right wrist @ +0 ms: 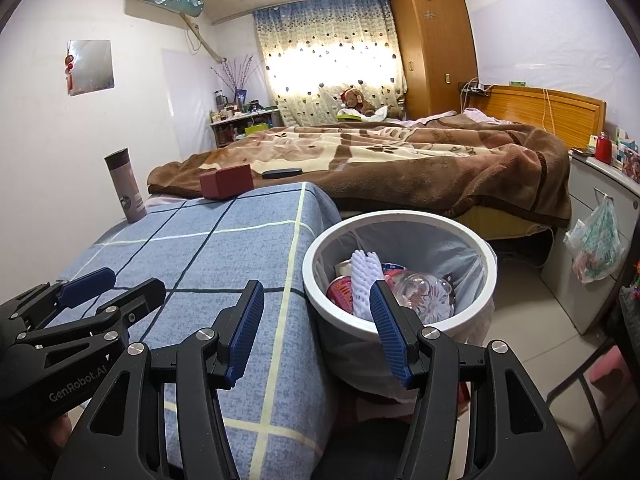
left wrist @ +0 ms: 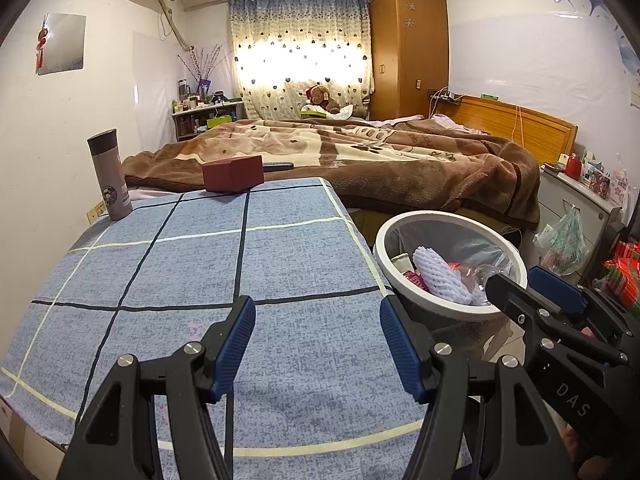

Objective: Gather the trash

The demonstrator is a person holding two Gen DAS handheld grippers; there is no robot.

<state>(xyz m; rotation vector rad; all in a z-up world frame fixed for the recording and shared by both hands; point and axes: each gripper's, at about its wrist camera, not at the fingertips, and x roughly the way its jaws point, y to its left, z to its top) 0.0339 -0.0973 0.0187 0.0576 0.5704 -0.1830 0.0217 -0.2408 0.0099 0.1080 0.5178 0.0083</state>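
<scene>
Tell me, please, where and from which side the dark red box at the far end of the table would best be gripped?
Probably across its two short end faces, coming from above. The dark red box lies flat on the checked tablecloth, its long side facing the grippers, with free space around it. The flask stands well apart. Both grippers, left gripper and right gripper, are open and empty.

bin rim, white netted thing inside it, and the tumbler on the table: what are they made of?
Bin rim: looks like glossy white plastic, smooth with a sheen. White netted thing: probably foam fruit netting, matte with an open mesh. Tumbler: likely coated metal, satin grey-brown body with a darker cap; plastic can't be ruled out.
</scene>
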